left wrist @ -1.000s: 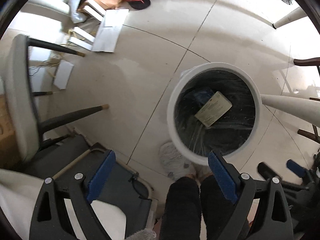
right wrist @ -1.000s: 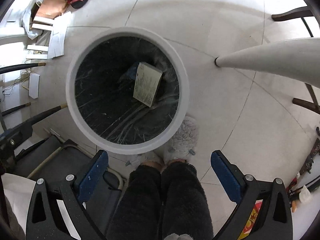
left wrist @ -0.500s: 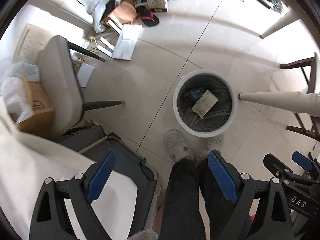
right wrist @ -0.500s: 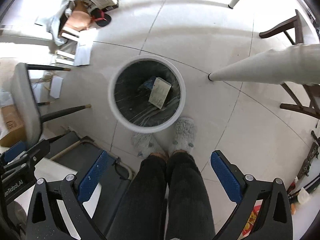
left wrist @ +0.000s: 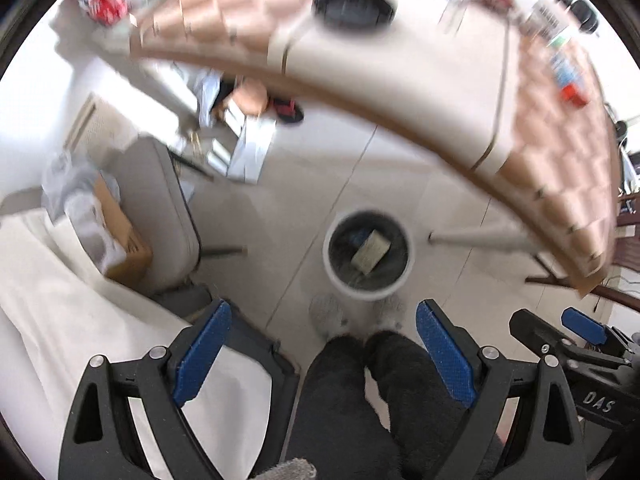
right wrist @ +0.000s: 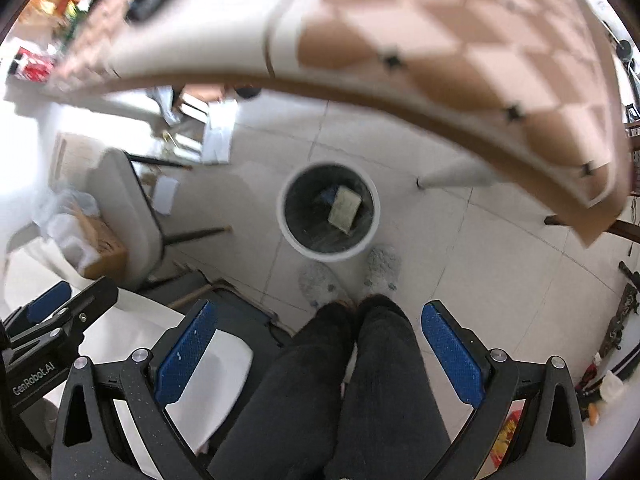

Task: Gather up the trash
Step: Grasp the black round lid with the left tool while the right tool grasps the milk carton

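1. a lived-in home room with a pale tiled floor.
2. checkered-cloth dining table at 12 o'clock.
3. padded chair at 9 o'clock.
4. fluffy slippers by the bin.

Motion blur smears the checkered brown-and-cream tabletop and the small items along its far edge, unidentifiable; frame edges crop the table.

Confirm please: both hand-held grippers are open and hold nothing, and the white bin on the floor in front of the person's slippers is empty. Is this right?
Not quite. The white bin is not empty: the right wrist view shows a pale flat box lying inside on the black liner, with something blue beside it. The rest holds: the left hand-held gripper and the right hand-held gripper are open and hold nothing, and the bin stands in front of the slippers.
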The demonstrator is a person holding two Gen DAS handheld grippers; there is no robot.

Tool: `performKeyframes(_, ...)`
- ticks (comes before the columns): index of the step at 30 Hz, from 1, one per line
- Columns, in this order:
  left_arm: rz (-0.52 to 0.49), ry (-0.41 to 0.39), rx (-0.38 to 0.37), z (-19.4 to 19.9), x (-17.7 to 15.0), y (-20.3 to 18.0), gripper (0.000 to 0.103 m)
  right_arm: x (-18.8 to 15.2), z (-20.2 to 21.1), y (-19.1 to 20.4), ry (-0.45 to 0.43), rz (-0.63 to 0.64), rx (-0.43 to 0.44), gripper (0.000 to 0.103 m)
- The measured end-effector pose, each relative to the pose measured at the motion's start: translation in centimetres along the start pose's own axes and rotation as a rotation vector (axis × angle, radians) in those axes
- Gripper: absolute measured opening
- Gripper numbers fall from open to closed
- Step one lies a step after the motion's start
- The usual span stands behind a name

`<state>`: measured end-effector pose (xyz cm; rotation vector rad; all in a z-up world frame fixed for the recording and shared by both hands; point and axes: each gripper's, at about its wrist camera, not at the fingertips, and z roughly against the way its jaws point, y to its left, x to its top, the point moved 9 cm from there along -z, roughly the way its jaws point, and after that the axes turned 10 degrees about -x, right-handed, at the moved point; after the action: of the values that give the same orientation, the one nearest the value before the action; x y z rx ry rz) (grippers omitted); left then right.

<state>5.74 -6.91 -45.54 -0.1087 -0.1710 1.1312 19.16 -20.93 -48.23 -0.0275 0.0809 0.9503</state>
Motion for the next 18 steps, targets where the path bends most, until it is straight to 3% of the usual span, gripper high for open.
performKeyframes(3, -0.026, -0.072, 0.015, 2.3, 3.1, -1.3, 0.096, 2.7, 4.3, -0.7, -0.074, -0.051, 0.037, 0.103)
performKeyframes(4, -0.036, -0.096, 0.015, 3.0, 4.6, -1.9, 0.103, 3.6, 5.4, -1.1, -0.092, -0.068, 0.047, 0.103)
performKeyframes(9, -0.04, -0.173, 0.033, 4.5, 11.1, -3.7, 0.103, 11.0, 11.3, -5.7, -0.213, -0.197, 0.045, 0.103)
performKeyframes(13, 0.036, -0.152, 0.063, 2.6, 16.2, -3.8, 0.103, 17.5, 12.5, -10.5, -0.246, -0.28, 0.008, 0.103)
performKeyframes(18, 0.237, -0.073, 0.091, -2.7, 20.8, -1.5, 0.103, 25.4, 9.6, -16.1, -0.213, -0.364, -0.036, 0.103)
